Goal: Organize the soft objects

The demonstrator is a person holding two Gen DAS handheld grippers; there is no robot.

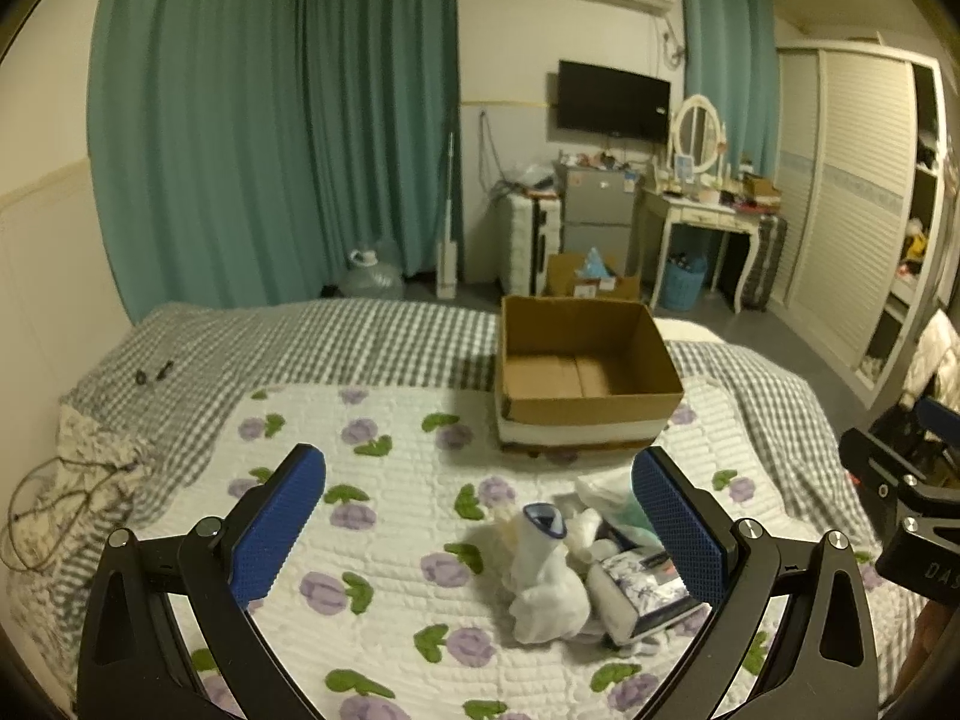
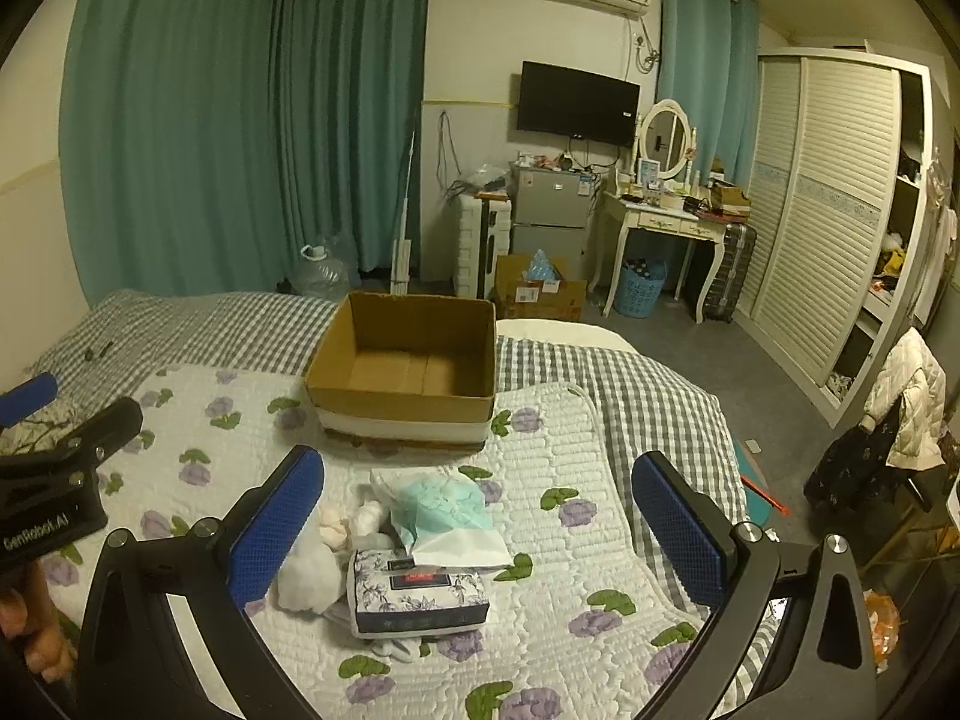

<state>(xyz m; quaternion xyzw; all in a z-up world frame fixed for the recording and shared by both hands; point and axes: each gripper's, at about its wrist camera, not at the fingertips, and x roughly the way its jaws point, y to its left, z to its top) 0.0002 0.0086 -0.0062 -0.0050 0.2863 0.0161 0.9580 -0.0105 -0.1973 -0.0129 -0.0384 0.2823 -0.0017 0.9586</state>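
An open, empty cardboard box (image 1: pixel 585 360) stands on the bed; it also shows in the right wrist view (image 2: pixel 408 360). In front of it lies a small pile: a white plush toy (image 1: pixel 546 588) (image 2: pixel 309 570), a floral tissue pack (image 1: pixel 645 591) (image 2: pixel 417 597), and a teal-and-white plastic package (image 2: pixel 447 516) (image 1: pixel 618 510). My left gripper (image 1: pixel 480 528) is open above the quilt, left of the pile. My right gripper (image 2: pixel 480 528) is open with the pile between its fingers, a little above it.
The pile lies on a white quilt with purple flowers (image 2: pixel 570 540) over a grey checked bedspread (image 1: pixel 336 342). A cable (image 1: pixel 54 492) lies at the bed's left edge. The floor, a dresser (image 2: pixel 660 222), a wardrobe (image 2: pixel 834 222) and a chair with clothes (image 2: pixel 894 426) are to the right.
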